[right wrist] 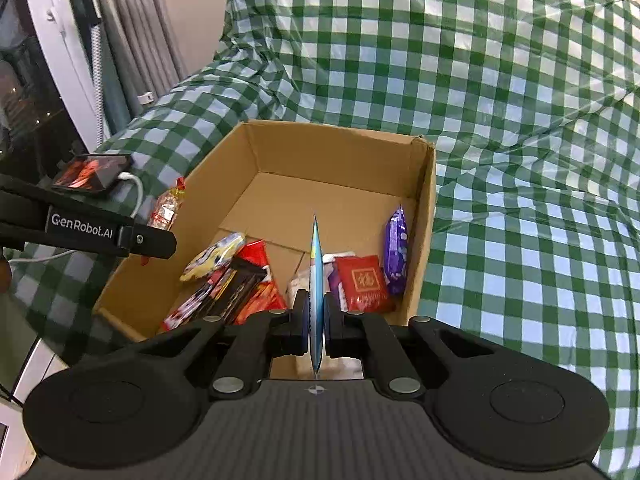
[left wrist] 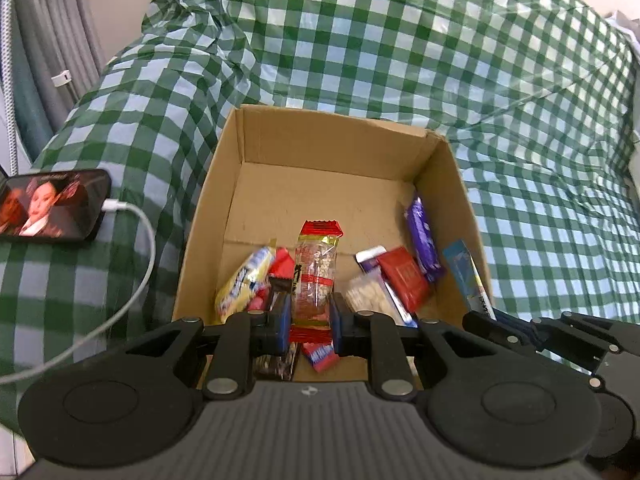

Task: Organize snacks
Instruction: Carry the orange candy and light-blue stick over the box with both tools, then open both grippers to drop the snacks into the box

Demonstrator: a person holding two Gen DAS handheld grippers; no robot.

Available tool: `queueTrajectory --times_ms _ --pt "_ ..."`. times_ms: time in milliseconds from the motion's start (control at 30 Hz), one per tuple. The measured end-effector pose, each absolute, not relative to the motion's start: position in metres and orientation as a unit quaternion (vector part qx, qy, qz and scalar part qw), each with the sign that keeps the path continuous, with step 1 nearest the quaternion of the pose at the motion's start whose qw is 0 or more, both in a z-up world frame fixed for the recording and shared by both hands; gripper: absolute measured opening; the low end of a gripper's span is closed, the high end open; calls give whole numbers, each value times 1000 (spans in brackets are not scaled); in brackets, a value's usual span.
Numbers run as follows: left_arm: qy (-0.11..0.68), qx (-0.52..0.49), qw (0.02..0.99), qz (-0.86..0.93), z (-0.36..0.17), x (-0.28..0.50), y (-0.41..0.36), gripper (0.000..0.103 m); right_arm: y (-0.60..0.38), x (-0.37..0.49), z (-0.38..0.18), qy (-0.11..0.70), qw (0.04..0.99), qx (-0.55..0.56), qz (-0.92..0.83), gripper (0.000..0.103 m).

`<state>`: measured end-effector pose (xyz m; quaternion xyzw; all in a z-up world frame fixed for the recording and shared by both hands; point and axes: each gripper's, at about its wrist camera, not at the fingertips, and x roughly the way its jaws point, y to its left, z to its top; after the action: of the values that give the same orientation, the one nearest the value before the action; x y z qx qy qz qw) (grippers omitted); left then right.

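**Holding two snacks over the box**

While looking down from the left wrist: left gripper (left wrist: 310, 316) clamped on a clear snack bar (left wrist: 316, 276) with red ends, pads pressing its lower part from both sides. Bar upright, above the near half of an open cardboard box (left wrist: 320, 136). Inside the box, on the floor: a yellow packet (left wrist: 244, 276) at the left, a red packet (left wrist: 404, 276) right of the middle, a purple packet (left wrist: 422, 236) leaning on the right wall. Box resting on a green-and-white checked cloth (left wrist: 400, 40). To the left of the box, a phone (left wrist: 52, 208) with its screen lit and a white cable (left wrist: 140, 280) plugged in.

Looking from the right wrist: right gripper (right wrist: 316, 320) fully closed on a thin blue packet (right wrist: 316, 264), seen edge-on, standing upright between the pads. Packet above the near edge of the same box, over the snacks lying there. At the left, over the left wall of the box, the other gripper with its clear bar.
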<state>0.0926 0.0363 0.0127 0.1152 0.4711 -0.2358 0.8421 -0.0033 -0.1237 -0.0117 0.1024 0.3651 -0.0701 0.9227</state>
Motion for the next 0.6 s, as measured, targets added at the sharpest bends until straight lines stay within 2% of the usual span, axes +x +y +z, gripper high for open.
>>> queueTrajectory --times_ms 267,300,333,400,433,467,600 --pt "472 137 839 -235 -14 131 14 23 -143 31 -32 376 917 106 -78 8" --pt "465 146 840 -239 -16 132 12 31 -144 35 -34 378 917 107 -73 8" --pt "456 158 843 -237 -17 133 11 62 -147 39 -35 380 916 107 -70 12" --pt "437 172 856 -217 -15 133 13 102 -149 43 -36 384 914 103 -76 52" --pt "421 168 868 -206 -11 130 18 103 -149 43 -35 382 915 96 -84 82" --pt "409 162 875 -201 -7 127 24 103 -149 42 -33 377 918 87 -88 89" --pt "424 151 871 -195 -3 106 45 103 -144 19 -25 376 919 89 -85 91"
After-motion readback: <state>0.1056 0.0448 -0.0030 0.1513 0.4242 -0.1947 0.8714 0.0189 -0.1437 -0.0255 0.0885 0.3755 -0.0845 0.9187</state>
